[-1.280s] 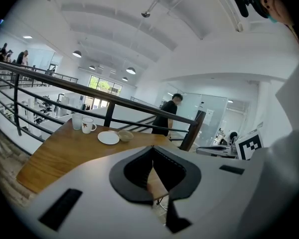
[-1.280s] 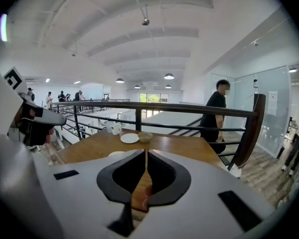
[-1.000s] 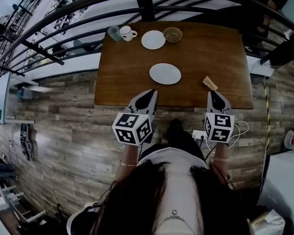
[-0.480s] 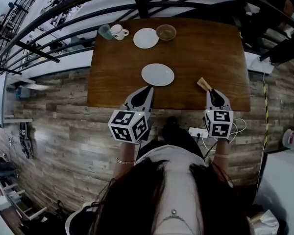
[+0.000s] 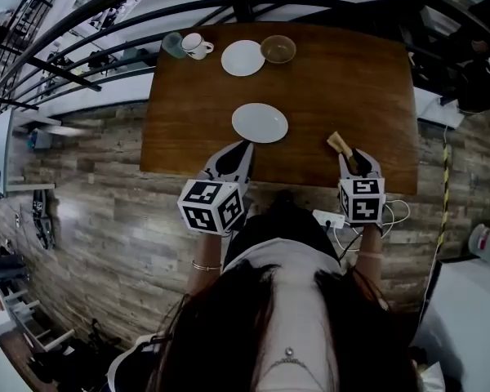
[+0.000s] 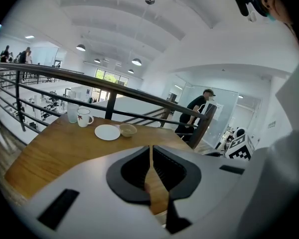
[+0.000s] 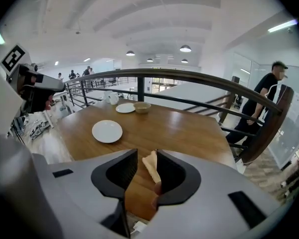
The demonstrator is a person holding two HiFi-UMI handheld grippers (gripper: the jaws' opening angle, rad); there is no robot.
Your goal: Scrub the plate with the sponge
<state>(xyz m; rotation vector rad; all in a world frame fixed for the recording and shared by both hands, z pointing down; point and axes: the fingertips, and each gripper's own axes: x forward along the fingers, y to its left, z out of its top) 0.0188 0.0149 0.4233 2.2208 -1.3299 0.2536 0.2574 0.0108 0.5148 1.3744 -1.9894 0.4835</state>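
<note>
A white plate [image 5: 260, 122] lies on the wooden table [image 5: 367, 80], near its front middle; it also shows in the right gripper view as the plate [image 7: 107, 131]. A tan sponge [image 5: 339, 144] lies near the front right edge. My right gripper [image 5: 353, 157] is at the sponge. Its jaws have just been opening. The sponge [image 7: 150, 166] lies between them, close by the right jaw, with a gap on its left. My left gripper [image 5: 243, 148] hovers at the table's front edge, just short of the plate. In its own view the left gripper [image 6: 150, 153] is shut and holds nothing.
At the far edge stand a second white plate [image 5: 243, 57], a bowl [image 5: 278, 49], a mug [image 5: 198, 45] and a glass [image 5: 173, 44]. A dark railing [image 5: 147, 55] runs behind the table. A person [image 7: 269, 101] stands past the right end. A power strip [image 5: 331, 217] lies on the floor.
Both grippers have moved forward towards the table. The right one came down to the sponge and its jaws parted. The left one stayed shut.
</note>
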